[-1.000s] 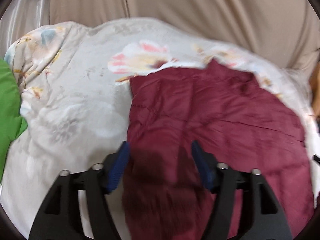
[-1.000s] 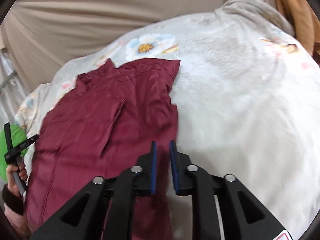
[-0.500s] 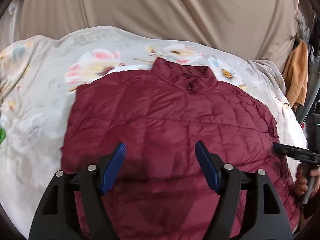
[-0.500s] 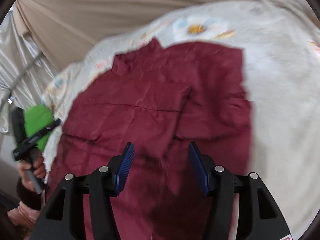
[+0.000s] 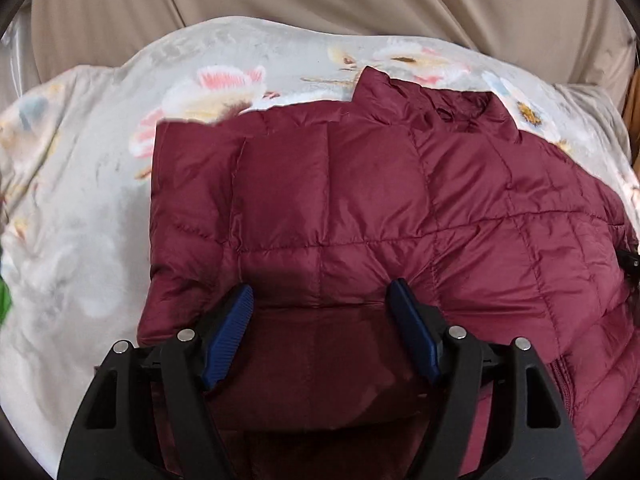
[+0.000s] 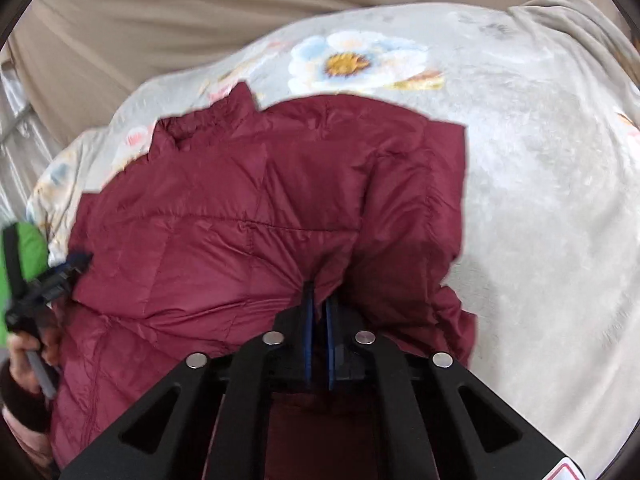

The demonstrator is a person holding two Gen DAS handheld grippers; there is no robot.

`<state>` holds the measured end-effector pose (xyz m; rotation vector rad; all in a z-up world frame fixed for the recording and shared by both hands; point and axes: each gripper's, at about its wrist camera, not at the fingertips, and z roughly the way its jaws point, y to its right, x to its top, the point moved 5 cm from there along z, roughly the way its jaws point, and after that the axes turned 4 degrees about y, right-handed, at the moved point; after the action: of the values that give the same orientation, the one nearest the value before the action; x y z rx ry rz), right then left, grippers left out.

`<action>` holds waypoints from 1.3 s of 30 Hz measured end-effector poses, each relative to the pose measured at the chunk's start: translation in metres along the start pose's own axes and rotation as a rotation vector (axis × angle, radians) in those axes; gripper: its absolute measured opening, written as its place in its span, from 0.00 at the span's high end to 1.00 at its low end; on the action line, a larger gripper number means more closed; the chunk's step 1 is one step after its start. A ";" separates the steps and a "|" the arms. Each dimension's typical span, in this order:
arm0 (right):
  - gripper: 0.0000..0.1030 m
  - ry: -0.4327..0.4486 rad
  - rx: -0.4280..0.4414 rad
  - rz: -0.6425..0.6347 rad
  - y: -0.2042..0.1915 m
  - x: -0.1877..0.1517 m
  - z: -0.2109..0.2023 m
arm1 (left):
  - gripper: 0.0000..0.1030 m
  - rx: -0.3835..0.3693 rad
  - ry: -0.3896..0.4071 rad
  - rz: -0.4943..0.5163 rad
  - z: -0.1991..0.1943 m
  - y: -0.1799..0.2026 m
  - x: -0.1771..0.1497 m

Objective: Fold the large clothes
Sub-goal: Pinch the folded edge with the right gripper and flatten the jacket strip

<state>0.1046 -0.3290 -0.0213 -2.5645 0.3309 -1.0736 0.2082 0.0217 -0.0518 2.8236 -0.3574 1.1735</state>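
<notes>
A maroon quilted puffer jacket (image 5: 360, 208) lies spread on a floral grey blanket (image 5: 80, 200), collar at the far side. It fills the middle of the right wrist view (image 6: 240, 216) too. My left gripper (image 5: 322, 296) is open just above the jacket's left part, its blue pads apart and holding nothing. My right gripper (image 6: 319, 296) is shut on a pinch of the jacket's fabric near the folded-in right sleeve. The left gripper also shows at the left edge of the right wrist view (image 6: 52, 276), held by a hand.
The blanket (image 6: 540, 200) covers a bed and extends wide to the right of the jacket. A beige curtain (image 5: 320, 0) hangs behind the bed. A green cloth (image 6: 28, 248) lies at the far left. An orange-brown garment (image 5: 634, 96) hangs at the right edge.
My right gripper opened half a second ago and has now shut on the jacket fabric. My left gripper stayed open and moved closer over the jacket.
</notes>
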 end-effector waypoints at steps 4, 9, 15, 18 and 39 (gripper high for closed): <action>0.86 0.172 -0.019 0.008 -0.011 0.024 -0.045 | 0.33 -0.004 0.000 0.000 0.001 -0.001 0.000; 0.88 0.067 0.101 -0.124 -0.060 0.022 -0.006 | 0.33 0.010 0.009 0.007 0.001 0.003 -0.002; 1.00 -0.025 0.039 -0.040 -0.015 0.000 0.027 | 0.31 -0.018 0.012 0.003 0.002 -0.001 -0.003; 1.00 0.018 -0.057 0.010 0.018 -0.003 -0.006 | 0.31 -0.019 0.014 0.000 -0.003 -0.004 -0.004; 0.37 -0.040 0.352 0.032 0.019 -0.238 -0.185 | 0.14 -0.355 -0.148 -0.422 -0.187 -0.115 -0.199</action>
<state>-0.1939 -0.3057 -0.0607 -2.2559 0.1552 -0.9707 -0.0296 0.1978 -0.0568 2.5065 0.0290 0.7362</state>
